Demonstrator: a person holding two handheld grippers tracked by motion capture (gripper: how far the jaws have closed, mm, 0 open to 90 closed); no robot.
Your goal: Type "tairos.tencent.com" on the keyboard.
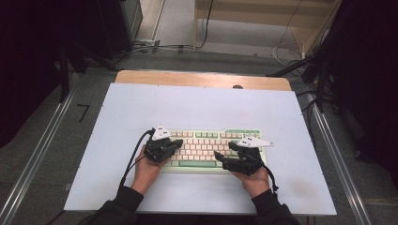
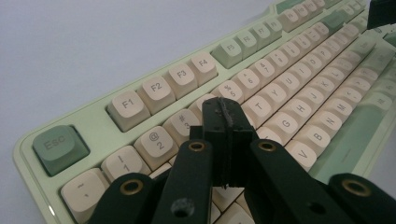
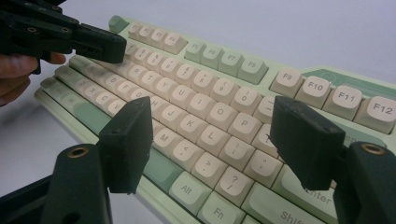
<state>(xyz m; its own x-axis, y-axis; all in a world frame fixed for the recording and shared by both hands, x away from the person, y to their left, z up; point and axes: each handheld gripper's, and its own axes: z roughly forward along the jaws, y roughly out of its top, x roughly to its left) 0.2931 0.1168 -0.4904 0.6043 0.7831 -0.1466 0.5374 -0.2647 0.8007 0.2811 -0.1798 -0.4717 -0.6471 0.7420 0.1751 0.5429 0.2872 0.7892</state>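
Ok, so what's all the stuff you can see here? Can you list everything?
keyboard: one, pale green with cream and green keys, near middle of the mat
mat: one, white, covering the table
table: one, wooden, edge showing at the far side
cables: several, dark and white, on the floor beyond
left claw: one, black, jaws shut, over the keyboard's left keys
right claw: one, black, jaws open, over its right keys
hands: two, holding the claws

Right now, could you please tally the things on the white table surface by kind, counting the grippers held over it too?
Keyboards: 1, the green and cream keyboard
Grippers: 2, the left gripper with jaws closed together, and the right gripper with jaws spread open
Total: 3
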